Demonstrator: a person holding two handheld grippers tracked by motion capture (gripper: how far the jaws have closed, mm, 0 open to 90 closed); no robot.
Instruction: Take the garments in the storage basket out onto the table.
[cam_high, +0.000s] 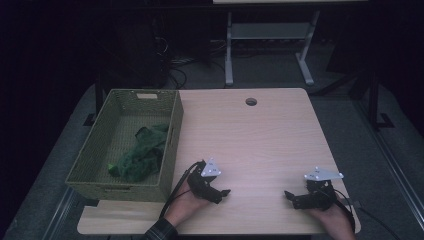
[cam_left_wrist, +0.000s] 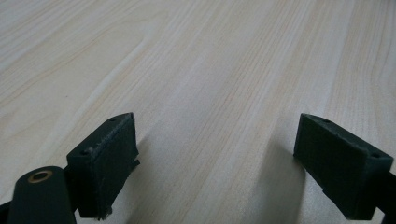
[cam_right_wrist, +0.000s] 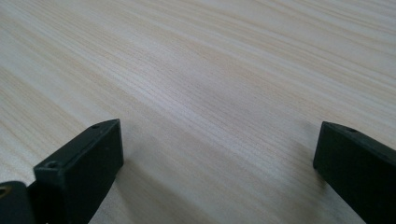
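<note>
Presently: left black two-jaw gripper (cam_high: 216, 192), jaws released, and right black two-jaw gripper (cam_high: 300, 199), likewise released, both near the near edge of the pale wooden tabletop (cam_high: 260, 135); bare wood between. Olive woven basket (cam_high: 95, 155) holding crumpled green cloth (cam_high: 142, 152) overhangs the left edge.

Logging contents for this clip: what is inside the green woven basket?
A crumpled green cloth lies on the floor of the green woven basket, toward its right wall. Whatever might lie beneath the cloth is covered.
</note>
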